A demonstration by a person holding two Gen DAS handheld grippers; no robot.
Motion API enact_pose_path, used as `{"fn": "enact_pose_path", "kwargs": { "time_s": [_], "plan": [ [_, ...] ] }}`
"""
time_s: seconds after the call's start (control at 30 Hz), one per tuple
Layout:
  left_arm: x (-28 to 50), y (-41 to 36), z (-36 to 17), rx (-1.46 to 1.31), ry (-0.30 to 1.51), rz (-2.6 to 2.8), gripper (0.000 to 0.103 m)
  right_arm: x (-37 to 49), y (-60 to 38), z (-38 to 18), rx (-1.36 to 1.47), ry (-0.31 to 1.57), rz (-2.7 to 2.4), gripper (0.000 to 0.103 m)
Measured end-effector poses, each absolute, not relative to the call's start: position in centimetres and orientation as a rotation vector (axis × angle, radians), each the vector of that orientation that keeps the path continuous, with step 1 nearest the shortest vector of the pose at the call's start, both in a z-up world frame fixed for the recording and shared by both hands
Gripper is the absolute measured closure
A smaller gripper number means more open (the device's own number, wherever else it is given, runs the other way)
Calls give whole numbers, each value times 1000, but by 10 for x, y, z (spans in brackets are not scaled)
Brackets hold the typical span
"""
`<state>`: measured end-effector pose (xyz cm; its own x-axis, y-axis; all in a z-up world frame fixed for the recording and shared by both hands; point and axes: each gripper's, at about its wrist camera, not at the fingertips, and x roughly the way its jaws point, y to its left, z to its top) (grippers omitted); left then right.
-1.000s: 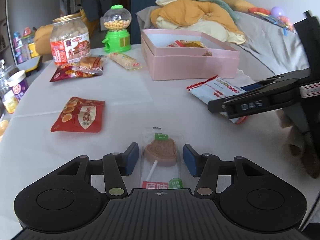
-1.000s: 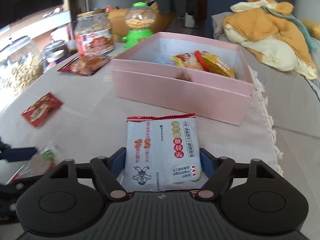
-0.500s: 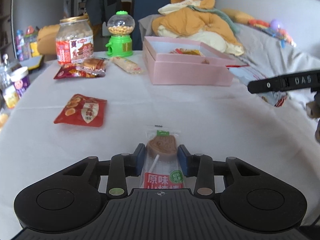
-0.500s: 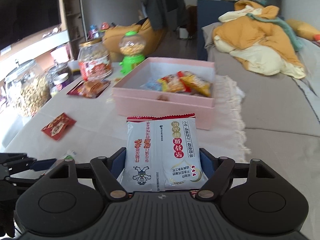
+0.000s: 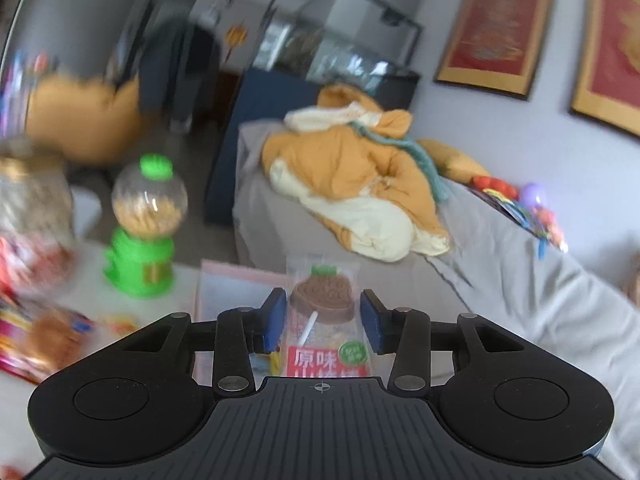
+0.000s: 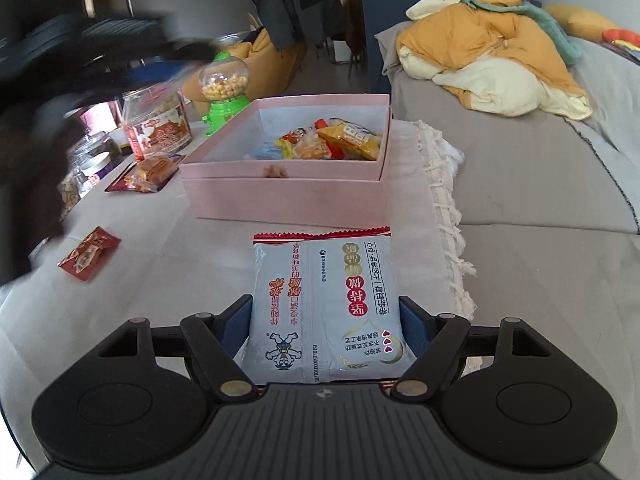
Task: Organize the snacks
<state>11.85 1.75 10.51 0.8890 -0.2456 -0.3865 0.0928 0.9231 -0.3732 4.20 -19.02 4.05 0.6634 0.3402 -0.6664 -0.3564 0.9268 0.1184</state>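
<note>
The lollipop [image 5: 322, 312] in its clear wrapper is off the table now and sits between the blue pads of the left gripper [image 5: 323, 320], above the near edge of the pink box [image 5: 224, 280]. A second ago it lay flat on the white cloth with the jaws wide on either side; half a second ago they had narrowed onto it. Now the pads stand a little off the wrapper's edges, so I cannot tell whether they are still holding it or have begun to let go. The view is tilted up and blurred, which suggests a fast lift toward the box.

The right gripper [image 6: 326, 328] holds the pale blue snack packet [image 6: 324, 308] between its pads, as it did a second ago, but the packet is now raised over the table [image 6: 168, 248], just short of the box's near wall. The box [image 6: 280, 196] lies beyond it, open, with several bright packets [image 6: 320, 142] piled toward its far right side.

Further out, a red packet [image 6: 89, 254] lies at the left, a wrapped cake [image 6: 154, 168] near the jar [image 6: 158, 124], and the green candy dispenser [image 6: 224, 92] behind. The left gripper appears there as a dark blur at upper left.

Both snacks seem ready to drop in; the loose ones are left.
</note>
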Motion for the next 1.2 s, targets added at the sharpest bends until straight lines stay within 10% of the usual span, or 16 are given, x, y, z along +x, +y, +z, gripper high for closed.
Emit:
{"fn": "enact_pose_path", "kwargs": {
  "time_s": [0.37, 1.0, 1.2],
  "plan": [
    [48, 106, 66, -355, 495, -54, 60, 133, -150, 111, 9, 598, 367, 25],
    [-24, 187, 7, -484, 568, -31, 60, 217, 21, 102, -177, 885, 515, 19],
    [-27, 190, 4, -497, 564, -36, 60, 263, 108, 65, -241, 1028, 489, 45]
  ]
}}
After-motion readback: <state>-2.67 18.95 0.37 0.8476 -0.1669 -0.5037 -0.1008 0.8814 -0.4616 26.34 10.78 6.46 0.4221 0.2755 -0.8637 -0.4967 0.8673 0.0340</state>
